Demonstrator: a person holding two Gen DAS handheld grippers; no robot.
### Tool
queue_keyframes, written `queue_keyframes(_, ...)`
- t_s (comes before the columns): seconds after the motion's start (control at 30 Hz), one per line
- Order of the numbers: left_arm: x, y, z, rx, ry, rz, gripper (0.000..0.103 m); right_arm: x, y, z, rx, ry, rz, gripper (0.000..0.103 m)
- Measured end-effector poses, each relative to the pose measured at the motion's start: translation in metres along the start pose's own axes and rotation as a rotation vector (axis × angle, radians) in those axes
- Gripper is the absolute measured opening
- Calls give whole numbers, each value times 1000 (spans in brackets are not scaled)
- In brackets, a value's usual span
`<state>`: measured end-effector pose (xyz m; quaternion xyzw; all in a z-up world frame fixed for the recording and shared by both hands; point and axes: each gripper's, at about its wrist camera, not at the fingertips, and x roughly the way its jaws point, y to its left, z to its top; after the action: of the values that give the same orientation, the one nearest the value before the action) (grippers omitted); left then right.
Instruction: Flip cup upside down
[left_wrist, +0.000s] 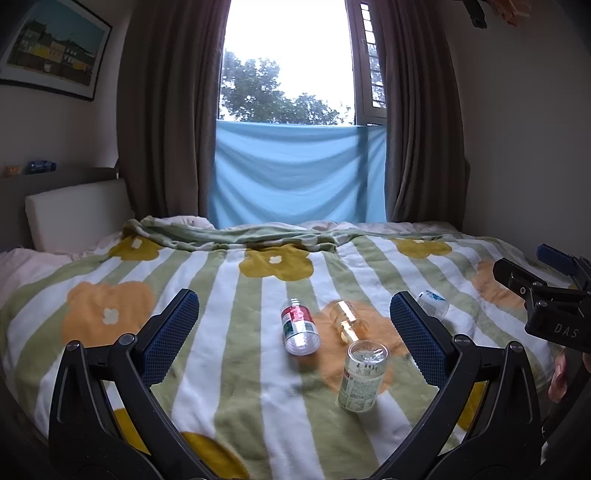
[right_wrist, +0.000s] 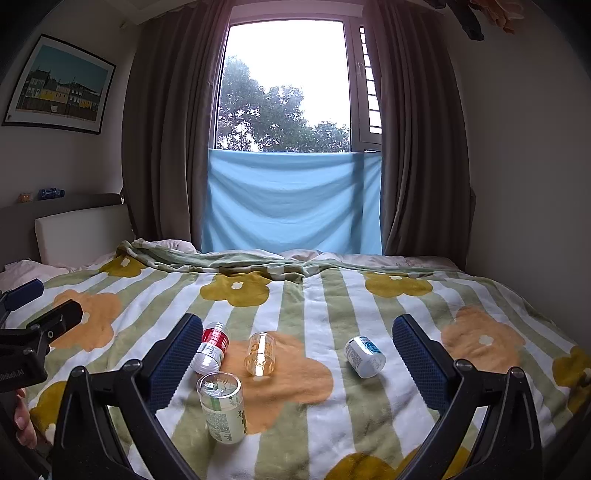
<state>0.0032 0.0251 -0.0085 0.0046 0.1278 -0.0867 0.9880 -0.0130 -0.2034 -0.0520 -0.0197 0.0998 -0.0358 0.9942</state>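
4 cups on a striped, flowered blanket.
Left gripper and right gripper both spread wide, holding nothing. Green-label cup standing base-up; red-label cup, amber cup and blue-label cup lying on sides nearby.

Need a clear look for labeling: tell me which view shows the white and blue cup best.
The right wrist view: the white and blue cup lies fully visible on the blanket. In the left wrist view, the left gripper's finger partly hides it.
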Motion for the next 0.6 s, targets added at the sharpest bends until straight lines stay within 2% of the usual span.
queue_keyframes(0.6, -1, -1, 1, 0, -8, 0, 103, 0, -1, 0, 0, 0, 0, 103)
